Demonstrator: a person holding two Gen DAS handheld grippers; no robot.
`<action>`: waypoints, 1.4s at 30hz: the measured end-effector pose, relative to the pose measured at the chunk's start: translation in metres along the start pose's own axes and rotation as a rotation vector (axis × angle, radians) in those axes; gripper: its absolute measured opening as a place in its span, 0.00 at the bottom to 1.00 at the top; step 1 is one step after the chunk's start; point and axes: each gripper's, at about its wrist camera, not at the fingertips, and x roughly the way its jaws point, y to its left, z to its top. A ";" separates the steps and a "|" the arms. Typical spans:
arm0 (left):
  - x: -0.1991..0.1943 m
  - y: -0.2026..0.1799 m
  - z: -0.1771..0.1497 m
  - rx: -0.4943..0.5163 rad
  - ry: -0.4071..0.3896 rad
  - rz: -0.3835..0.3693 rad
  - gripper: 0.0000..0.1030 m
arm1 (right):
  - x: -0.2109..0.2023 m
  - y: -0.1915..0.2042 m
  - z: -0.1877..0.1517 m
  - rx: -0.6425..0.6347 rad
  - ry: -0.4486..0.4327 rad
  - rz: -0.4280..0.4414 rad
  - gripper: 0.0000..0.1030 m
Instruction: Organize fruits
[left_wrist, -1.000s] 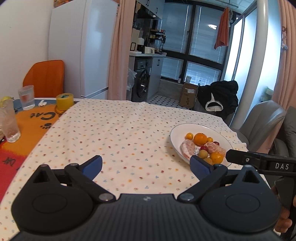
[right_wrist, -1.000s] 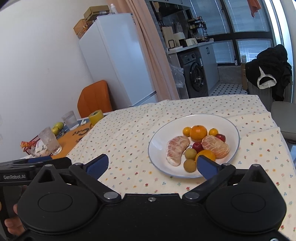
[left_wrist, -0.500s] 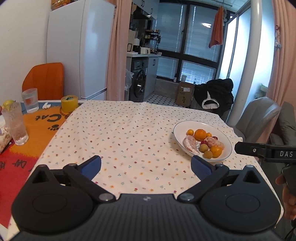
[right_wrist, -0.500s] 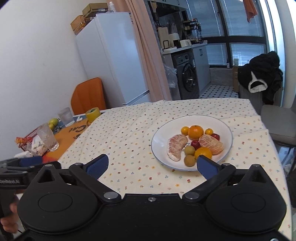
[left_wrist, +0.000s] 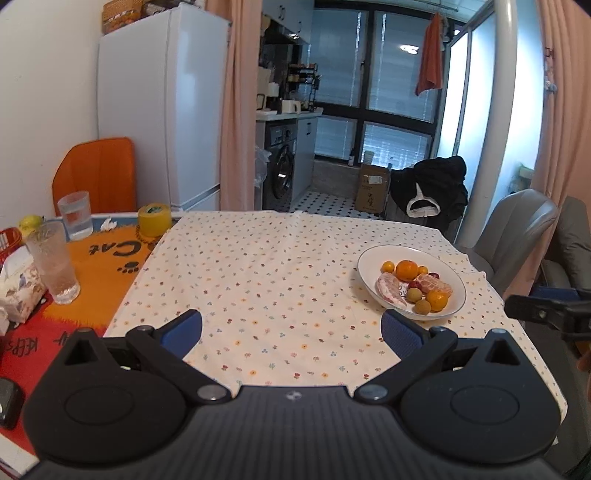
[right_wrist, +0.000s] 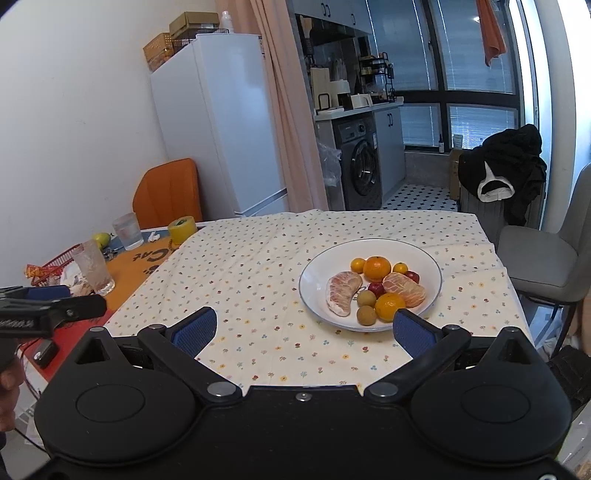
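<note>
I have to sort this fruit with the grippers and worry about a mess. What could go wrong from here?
1. The small round fruits lie loose in the shallow plate and touch each other; nudging one could send its neighbours rolling.
2. The peeled citrus segment looks soft and may be crushed by a hard squeeze.
3. The plate sits on a loose tablecloth near the table's right edge, so a push might slide it.

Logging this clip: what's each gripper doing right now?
Left gripper: open, holding nothing.
Right gripper: open, holding nothing.
</note>
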 end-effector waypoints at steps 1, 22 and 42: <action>0.000 0.000 0.000 -0.003 0.003 -0.004 0.99 | -0.001 0.000 0.000 -0.005 -0.004 0.009 1.00; -0.002 -0.001 0.000 -0.011 0.007 -0.023 0.99 | 0.001 0.005 -0.005 -0.020 0.008 0.027 1.00; -0.001 -0.003 0.000 0.007 0.009 -0.022 0.99 | 0.001 0.001 -0.005 0.000 0.029 0.019 1.00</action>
